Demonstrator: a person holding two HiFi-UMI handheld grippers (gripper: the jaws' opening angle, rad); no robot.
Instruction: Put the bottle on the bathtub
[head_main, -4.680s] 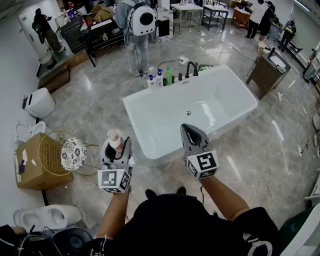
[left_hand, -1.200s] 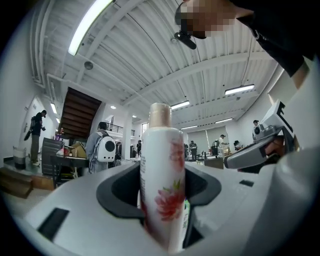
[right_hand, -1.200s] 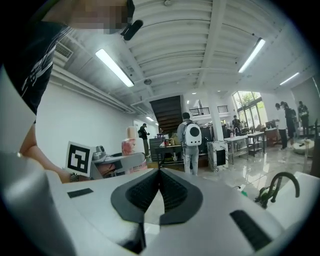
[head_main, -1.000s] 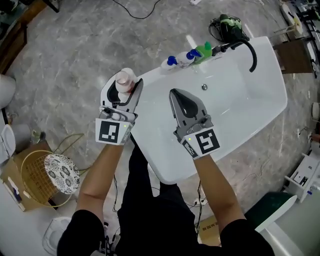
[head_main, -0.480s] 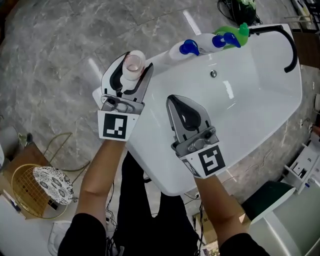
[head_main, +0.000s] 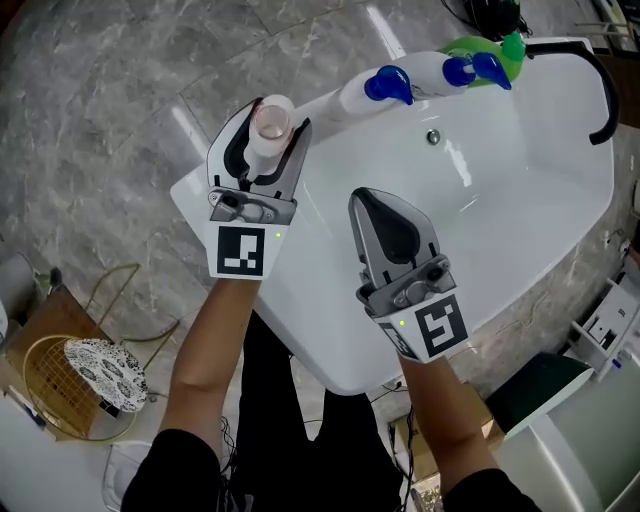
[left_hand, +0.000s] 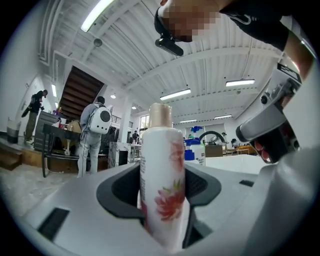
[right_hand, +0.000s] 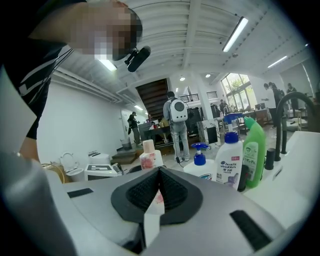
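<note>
Bottle (left_hand: 162, 185) brought over bathtub (head_main: 500, 210) corner rim, upright, clamped between left gripper (head_main: 274, 118) jaws, right gripper (head_main: 368, 200) closed, empty.

A glossy grey marble floor (head_main: 110, 90) fills the upper left of the head view, streaked with pale reflections of lamps. At the lower left a gold wire basket (head_main: 45, 378) stands on it.

In the left gripper view a white ribbed ceiling (left_hand: 150, 50) spans the top and carries long tube lights (left_hand: 175, 94). A dark staircase (left_hand: 80, 92) rises at the left above a dark table (left_hand: 50, 131).

In the right gripper view a plain white wall (right_hand: 80, 115) takes the left, with a white toilet (right_hand: 67, 167) at its foot. Tall bright windows (right_hand: 234, 85) show at the right under a slanted ceiling lamp (right_hand: 235, 34).
</note>
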